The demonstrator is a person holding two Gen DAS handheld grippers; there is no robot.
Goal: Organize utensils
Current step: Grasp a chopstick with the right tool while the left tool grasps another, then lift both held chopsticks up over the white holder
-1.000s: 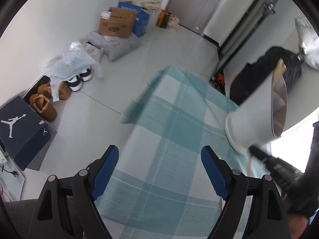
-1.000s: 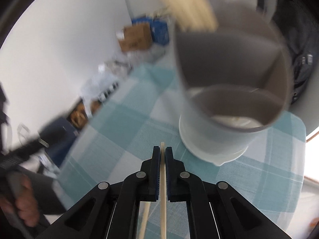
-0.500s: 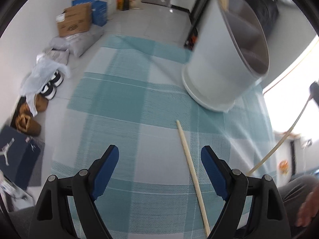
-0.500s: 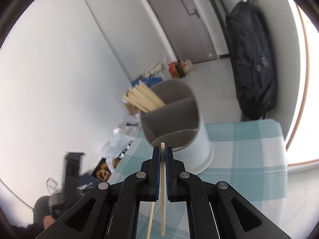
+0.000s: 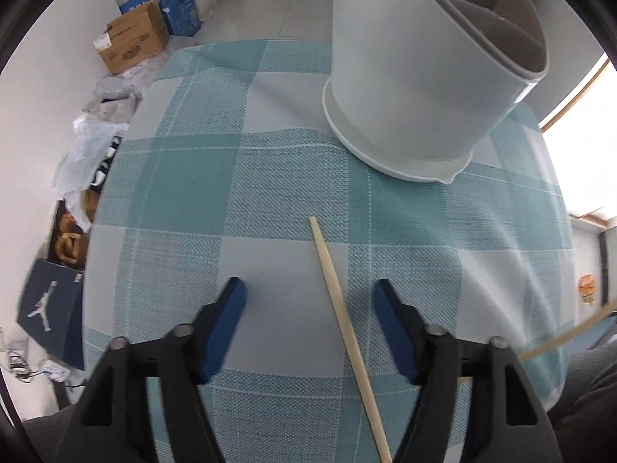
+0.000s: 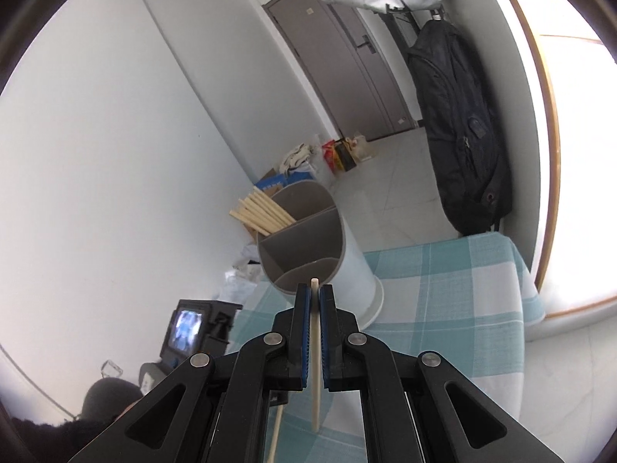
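Closer now, left tool gapes over a chopstick; right tool clamps another chopstick.

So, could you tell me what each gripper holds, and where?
Right gripper pinches a chopstick near its top end; left gripper holds nothing.

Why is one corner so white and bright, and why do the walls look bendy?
Left wrist view: the window is blown out white, and the checked tablecloth bulges from the fisheye lens. Right wrist view: window glare again, the door leans, and the corners go dark.
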